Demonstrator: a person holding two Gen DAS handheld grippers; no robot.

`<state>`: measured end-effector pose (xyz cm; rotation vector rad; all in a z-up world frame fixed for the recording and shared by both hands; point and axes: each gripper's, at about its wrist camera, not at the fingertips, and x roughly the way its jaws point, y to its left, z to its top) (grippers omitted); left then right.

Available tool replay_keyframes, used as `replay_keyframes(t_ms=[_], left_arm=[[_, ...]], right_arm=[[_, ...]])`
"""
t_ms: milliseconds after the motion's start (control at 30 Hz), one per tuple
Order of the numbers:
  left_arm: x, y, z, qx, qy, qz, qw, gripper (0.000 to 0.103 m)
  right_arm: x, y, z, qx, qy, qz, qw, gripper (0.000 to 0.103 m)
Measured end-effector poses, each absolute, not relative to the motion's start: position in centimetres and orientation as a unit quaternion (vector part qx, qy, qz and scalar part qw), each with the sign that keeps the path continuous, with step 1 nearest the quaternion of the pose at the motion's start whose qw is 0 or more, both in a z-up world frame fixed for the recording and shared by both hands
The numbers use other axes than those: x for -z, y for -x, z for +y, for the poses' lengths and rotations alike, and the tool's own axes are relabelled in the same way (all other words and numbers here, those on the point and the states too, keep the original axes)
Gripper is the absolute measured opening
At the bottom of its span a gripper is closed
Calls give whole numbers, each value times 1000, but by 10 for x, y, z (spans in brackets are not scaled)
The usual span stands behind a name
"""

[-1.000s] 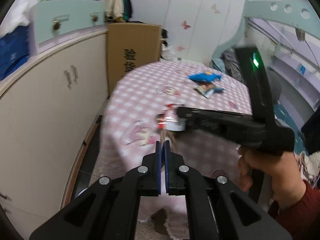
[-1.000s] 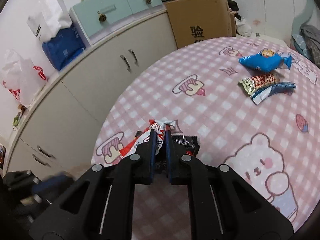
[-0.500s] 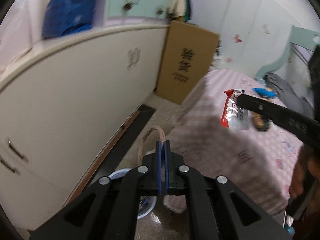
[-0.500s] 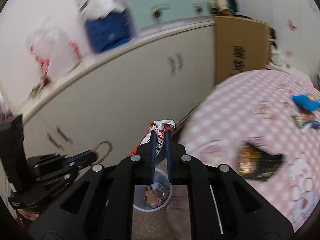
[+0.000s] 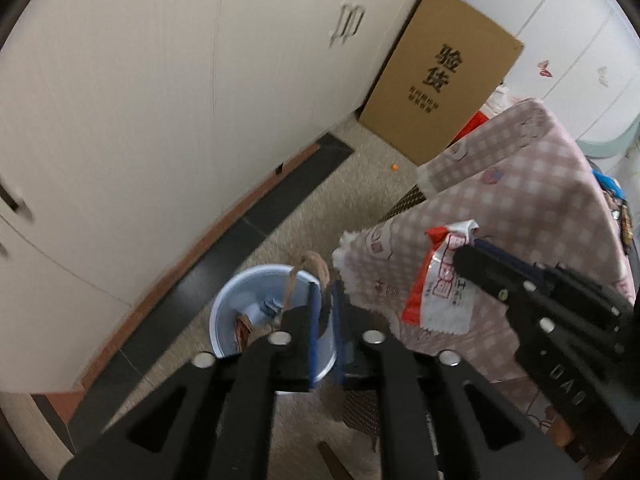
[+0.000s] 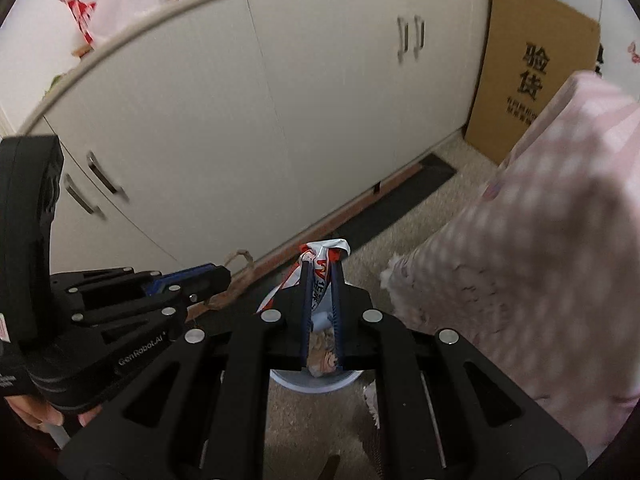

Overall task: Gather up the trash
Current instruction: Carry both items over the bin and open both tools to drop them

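My left gripper is shut on a brown rope loop, the handle of a light blue bin on the floor with some trash inside. My right gripper is shut on a red and white snack wrapper and holds it over the bin. In the left wrist view the wrapper hangs from the right gripper, right of the bin. In the right wrist view the left gripper holds the rope loop at left.
White cabinets run along the wall. A cardboard box leans by them. The table with a pink checked cloth stands at right, with more wrappers on its far edge. The floor is beige carpet.
Both grippers swung away from the tabletop, left and down to the floor. The right carried the red wrapper off the table to above the bin. The left still holds the rope loop.
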<state>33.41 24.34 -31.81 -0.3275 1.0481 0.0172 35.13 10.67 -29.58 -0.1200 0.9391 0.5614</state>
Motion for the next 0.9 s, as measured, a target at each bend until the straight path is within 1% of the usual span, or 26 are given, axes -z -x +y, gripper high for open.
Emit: replay_keyframes(t_ms=[33,100,200,300,500,900], left_arm=[[324,-335,246,-14,158,501,850,29],[332,-335,250,-23,165,501,849,46],[341,-336,256,-38,175,505,844,55],[344,-335,257,-48,166,506,845,60],[335,-332,259,-71,144,496,853,66],[311,-318,274,-111,142,474,862,68]], right_arm=[[303,-352,109,-265,59,451,850,9],[312,-354,112,-265,59,461,845,9],[324,-357,117,-265,58,473,839,9],[331,-359,122,-266,57,478,835,9],[331,-362,125,-273,56,478,833,10],[303,-353,132,-298,35,445,844,10]])
